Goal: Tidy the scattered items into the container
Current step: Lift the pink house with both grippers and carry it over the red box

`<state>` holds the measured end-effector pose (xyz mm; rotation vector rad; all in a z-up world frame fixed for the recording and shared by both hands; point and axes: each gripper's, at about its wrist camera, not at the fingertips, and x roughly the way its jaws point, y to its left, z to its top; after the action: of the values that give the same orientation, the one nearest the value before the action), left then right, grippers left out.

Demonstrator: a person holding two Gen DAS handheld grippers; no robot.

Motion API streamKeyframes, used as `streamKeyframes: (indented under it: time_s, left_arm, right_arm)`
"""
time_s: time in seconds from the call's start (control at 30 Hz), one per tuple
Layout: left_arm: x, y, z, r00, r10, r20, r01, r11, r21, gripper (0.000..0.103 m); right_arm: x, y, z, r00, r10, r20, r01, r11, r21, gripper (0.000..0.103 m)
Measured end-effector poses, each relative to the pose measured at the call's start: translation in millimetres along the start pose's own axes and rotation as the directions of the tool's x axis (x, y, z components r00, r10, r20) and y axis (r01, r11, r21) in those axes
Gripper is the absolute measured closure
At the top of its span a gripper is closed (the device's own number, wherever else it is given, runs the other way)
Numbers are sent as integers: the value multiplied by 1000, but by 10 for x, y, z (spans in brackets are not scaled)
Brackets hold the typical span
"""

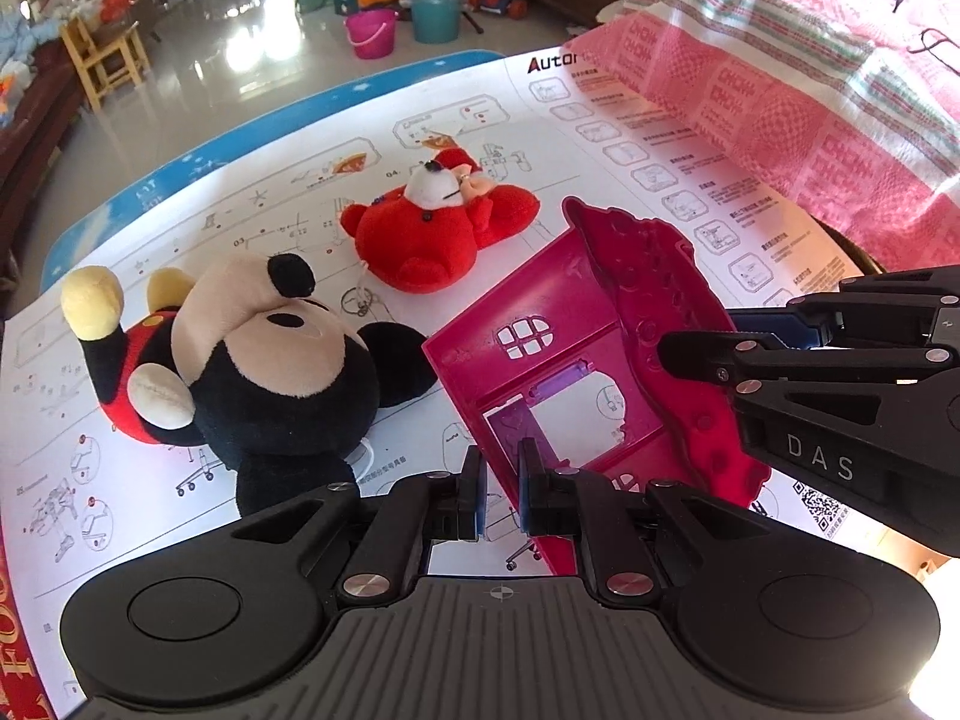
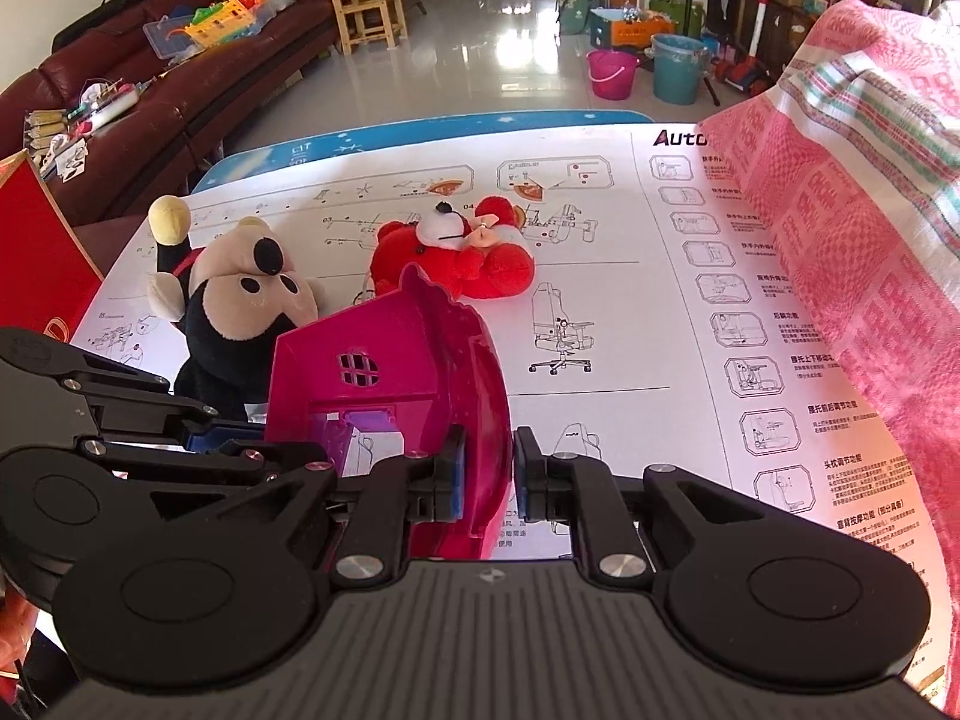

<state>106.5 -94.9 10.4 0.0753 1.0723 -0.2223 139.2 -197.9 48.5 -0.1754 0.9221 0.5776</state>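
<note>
Left wrist view first: the left gripper (image 1: 501, 492) is pinching the thin front wall of the magenta toy house (image 1: 540, 372), blue pads pressed nearly together on its lower edge. The house is hanging tilted over the instruction sheet (image 1: 300, 204), its long axis running from the gripper up toward the far right, its peak pointing away and the arched window facing up. The right gripper (image 1: 690, 354) is coming in from the right, gripping the house's scalloped roof edge. Beyond are lying the mouse plush (image 1: 270, 372) and the red bear plush (image 1: 432, 228), both on their backs. A pink woven sack (image 1: 810, 90) is filling the upper right.

Right wrist view now: the right gripper (image 2: 487, 474) is clamping the curved roof (image 2: 480, 372), the peak pointing away, the left gripper (image 2: 240, 444) holding the left side.
</note>
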Motion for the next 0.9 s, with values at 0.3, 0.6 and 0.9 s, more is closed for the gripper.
streamKeyframes:
  time_s: [0.3,0.6,0.9]
  left_arm:
    - [-489,-19,-135,998,-6,55,5,1000,14,98]
    - [-1324,180,-424,993,0,118,1,1000,-5,96]
    - [-2232,957,-1077,986,89,144,-64,983,-170,94]
  right_arm:
    - [-455,206,-9,999,4,46,-1,998,-65,86]
    - [-1086,740,52,992,58,113,-29,969,-247,86]
    - [-1424,1844,240,966,237,104,-157,855,-495,86]
